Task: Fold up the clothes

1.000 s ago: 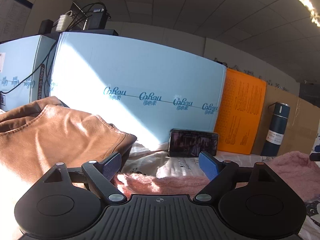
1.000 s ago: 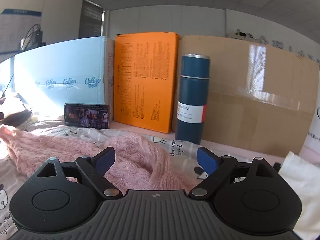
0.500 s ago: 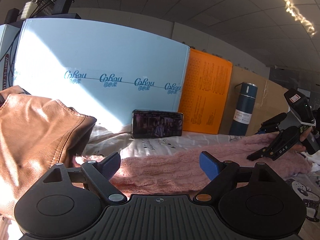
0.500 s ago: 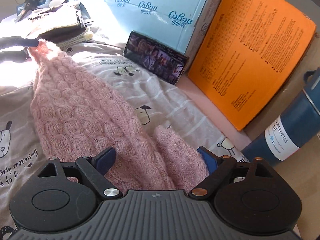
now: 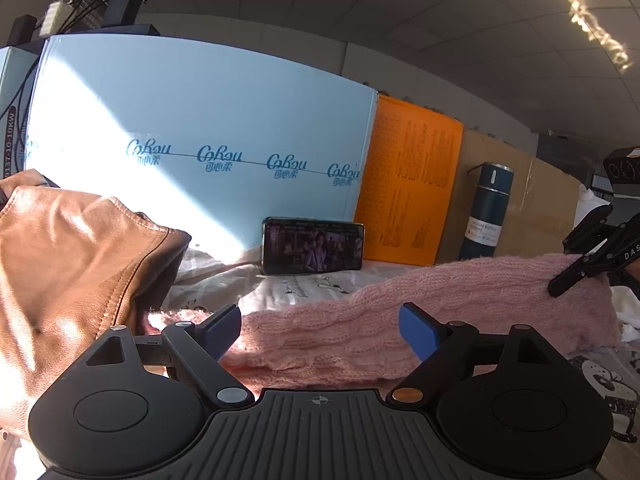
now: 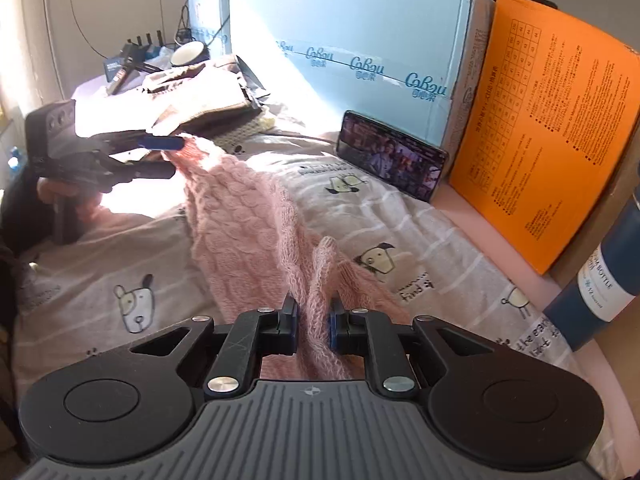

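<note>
Left wrist view, left gripper: the left gripper (image 5: 320, 326) has its jaws spread wide, with nothing pinched; the pink cable-knit sweater (image 5: 400, 320) lies just ahead of them on the bed sheet (image 5: 304, 284).
Left wrist view, right gripper: at the far right the right gripper (image 5: 560, 286) pinches the sweater's far end and holds it raised off the bed.
Left wrist view, risk: only one end looks held, so in my judgement a pull from the right would drag the knit along the sheet and bunch it instead of laying it flat. The brown leather jacket (image 5: 72, 272) lies just beside the near end and could get caught up with it.
Left wrist view, writing: the light blue carton (image 5: 200, 128) carries "CoRou" repeated along a line, with small characters below too fine to read. The orange box (image 5: 408, 184) has dense print I cannot read; the dark blue vacuum bottle (image 5: 490, 212) bears a white label, too small here.
Right wrist view, right gripper: the right gripper (image 6: 313, 326) has just been closing, and its jaws now pinch a thin fold of the sweater (image 6: 248, 216).
Right wrist view, left gripper: the left gripper (image 6: 160, 156) has its jaws apart, with the sweater's far tip between them, not pressed as far as I can tell.
Right wrist view, risk: the loose, open knit may stretch or slip from so narrow a pinch. The phone (image 6: 392, 156) propped against the carton could be knocked over by swinging cloth.
Right wrist view, writing: the carton (image 6: 360, 28) again reads "CoRou"; the bottle (image 6: 600, 284) label shows "BOTTLE"; the sheet (image 6: 420, 236) prints puppies and partial words near "find".
</note>
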`<state>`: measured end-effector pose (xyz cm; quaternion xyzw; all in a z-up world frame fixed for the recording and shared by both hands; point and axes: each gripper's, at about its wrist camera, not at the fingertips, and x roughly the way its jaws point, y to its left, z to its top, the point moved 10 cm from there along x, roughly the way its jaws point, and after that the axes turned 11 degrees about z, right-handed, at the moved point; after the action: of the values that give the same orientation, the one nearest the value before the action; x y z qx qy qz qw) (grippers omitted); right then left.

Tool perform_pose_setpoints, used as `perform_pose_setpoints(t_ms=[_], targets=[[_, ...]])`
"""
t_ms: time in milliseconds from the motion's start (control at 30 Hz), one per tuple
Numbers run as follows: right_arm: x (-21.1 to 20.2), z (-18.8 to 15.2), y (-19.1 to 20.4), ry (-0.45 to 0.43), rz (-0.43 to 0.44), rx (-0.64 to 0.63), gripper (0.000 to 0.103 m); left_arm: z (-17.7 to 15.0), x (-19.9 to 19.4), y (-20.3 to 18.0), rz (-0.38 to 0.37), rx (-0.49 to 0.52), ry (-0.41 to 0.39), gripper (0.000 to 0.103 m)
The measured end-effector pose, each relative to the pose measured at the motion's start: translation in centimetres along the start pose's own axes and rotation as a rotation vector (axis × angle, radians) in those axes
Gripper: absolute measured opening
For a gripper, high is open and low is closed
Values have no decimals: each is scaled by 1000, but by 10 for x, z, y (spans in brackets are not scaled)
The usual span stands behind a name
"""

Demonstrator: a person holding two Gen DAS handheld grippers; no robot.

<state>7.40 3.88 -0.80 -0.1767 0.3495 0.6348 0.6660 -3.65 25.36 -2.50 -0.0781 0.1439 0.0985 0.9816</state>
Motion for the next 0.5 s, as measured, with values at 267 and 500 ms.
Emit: perform_pose_setpoints(t_ms=[267, 500], targets=[[26, -19, -44, 100, -30, 134, 14, 0, -1, -1, -4, 9, -1, 88], [23, -25, -96, 73, -243, 98, 70, -1, 1, 1, -1, -3, 15, 88]])
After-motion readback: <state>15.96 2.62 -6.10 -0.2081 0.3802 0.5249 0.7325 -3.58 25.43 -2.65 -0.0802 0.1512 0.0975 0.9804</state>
